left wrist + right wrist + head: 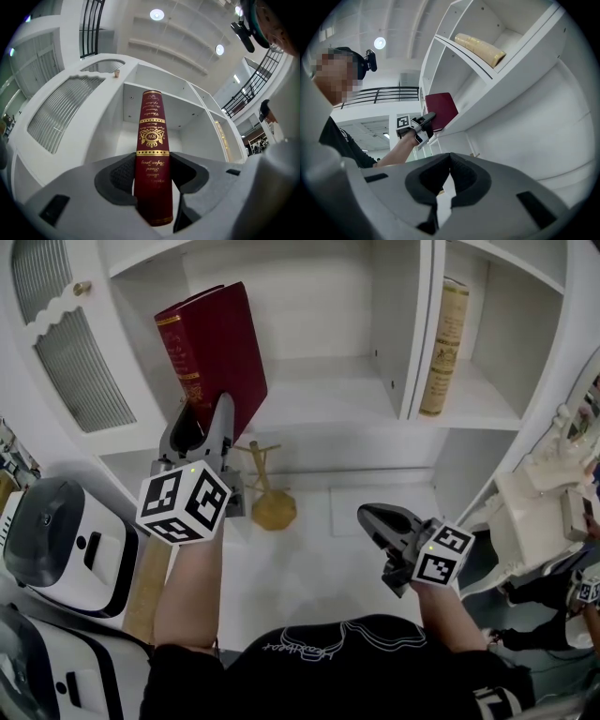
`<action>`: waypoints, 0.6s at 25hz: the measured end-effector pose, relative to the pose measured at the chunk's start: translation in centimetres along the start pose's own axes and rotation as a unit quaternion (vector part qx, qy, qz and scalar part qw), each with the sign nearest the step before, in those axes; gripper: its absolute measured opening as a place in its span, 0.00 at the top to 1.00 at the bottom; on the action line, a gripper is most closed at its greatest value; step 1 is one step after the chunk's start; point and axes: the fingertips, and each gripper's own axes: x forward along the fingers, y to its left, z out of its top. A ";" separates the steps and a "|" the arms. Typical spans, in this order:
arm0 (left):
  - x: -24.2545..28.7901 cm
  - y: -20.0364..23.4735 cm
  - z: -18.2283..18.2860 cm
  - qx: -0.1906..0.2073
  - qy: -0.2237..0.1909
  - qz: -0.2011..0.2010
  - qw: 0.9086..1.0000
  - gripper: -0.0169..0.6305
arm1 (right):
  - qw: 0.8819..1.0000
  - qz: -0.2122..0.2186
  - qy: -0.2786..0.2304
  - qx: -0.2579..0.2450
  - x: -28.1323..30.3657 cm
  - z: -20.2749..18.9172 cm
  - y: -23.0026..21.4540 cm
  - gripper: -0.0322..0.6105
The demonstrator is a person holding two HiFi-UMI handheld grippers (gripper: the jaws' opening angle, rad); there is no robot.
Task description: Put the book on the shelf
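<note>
Left gripper (200, 420) was clamped on the book (214, 348) - both pads pressed against the lower end of the red spine, as the left gripper view showed clearly. Right gripper (371, 517) had its jaws closed tip to tip with nothing between them, and hung idle below the shelf (319, 390), off to the right and well apart from the book.

The book stood spine toward the person, roughly upright but leaning a little to the left in the head view. It was at the mouth of the shelf's wide middle compartment, near that compartment's left wall. The right gripper view put it at the front edge of the board, partly past it. Whether its bottom edge touched the board could not be told from any view.

A tan book (442, 348) leaned in the shelf's right compartment, untouched. A small wooden stand (267, 493) sat on the counter under the shelf, just below the left gripper.

Progress, as a judgement: pick-up and lift looked done and the book had been brought to the target compartment, so most of the task was behind. What remained was pushing it deeper onto the board, setting it down so it stands or leans stably, then opening the jaws and backing out. Main risk - a tall book tipping over once let go, since nothing stood beside it for support.
</note>
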 end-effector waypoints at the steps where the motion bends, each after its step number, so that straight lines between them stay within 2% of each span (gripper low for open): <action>1: 0.3 0.0 -0.1 0.002 0.001 0.002 1.000 0.66 | 1.000 0.000 -0.001 0.001 -0.1 0.0 -0.2 0.95; 15: 4.1 0.1 -2.0 0.032 0.038 0.030 0.998 0.66 | 0.999 -0.005 -0.005 0.032 -1.2 -1.5 -2.0 0.95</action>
